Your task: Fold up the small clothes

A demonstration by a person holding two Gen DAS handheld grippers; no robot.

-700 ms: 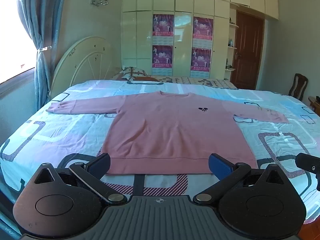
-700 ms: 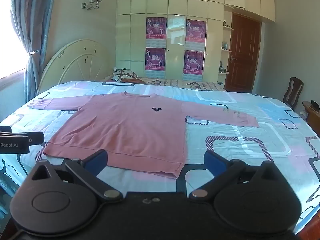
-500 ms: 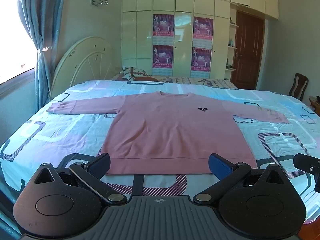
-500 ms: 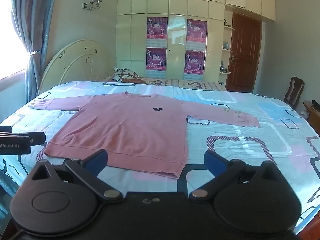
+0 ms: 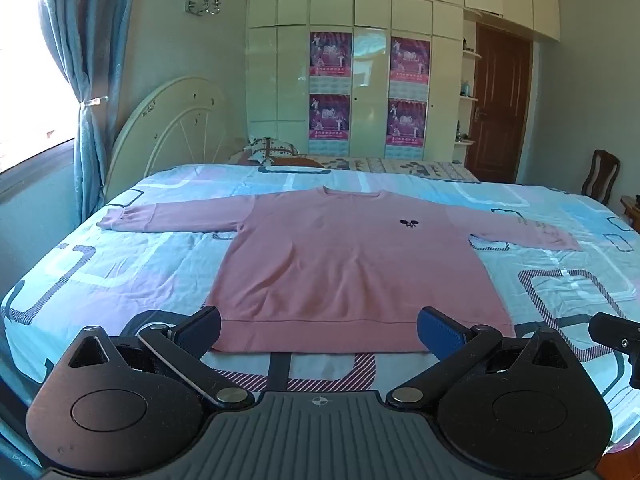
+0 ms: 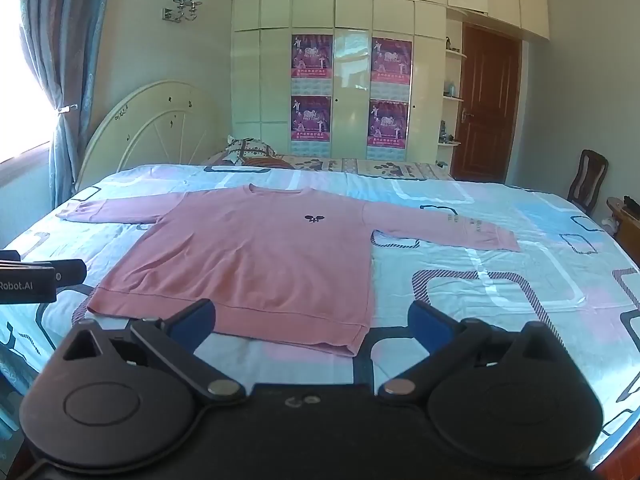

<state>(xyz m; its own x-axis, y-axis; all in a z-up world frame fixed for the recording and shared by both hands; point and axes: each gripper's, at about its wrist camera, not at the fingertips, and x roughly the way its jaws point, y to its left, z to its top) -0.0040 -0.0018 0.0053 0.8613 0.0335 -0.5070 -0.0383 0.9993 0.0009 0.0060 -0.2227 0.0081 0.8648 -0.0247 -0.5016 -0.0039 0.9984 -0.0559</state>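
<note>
A pink long-sleeved sweater lies flat and face up on the bed, both sleeves spread sideways, hem toward me. My left gripper hangs open just short of the hem's middle, nothing between its blue pads. My right gripper is open too, above the hem's right corner, with nothing in it. Each gripper's edge shows in the other's view: the right gripper, the left gripper.
The bed carries a blue, pink and white patterned sheet. A pillow and a curved headboard are at the far left. A wardrobe with posters, a brown door and a wooden chair stand behind.
</note>
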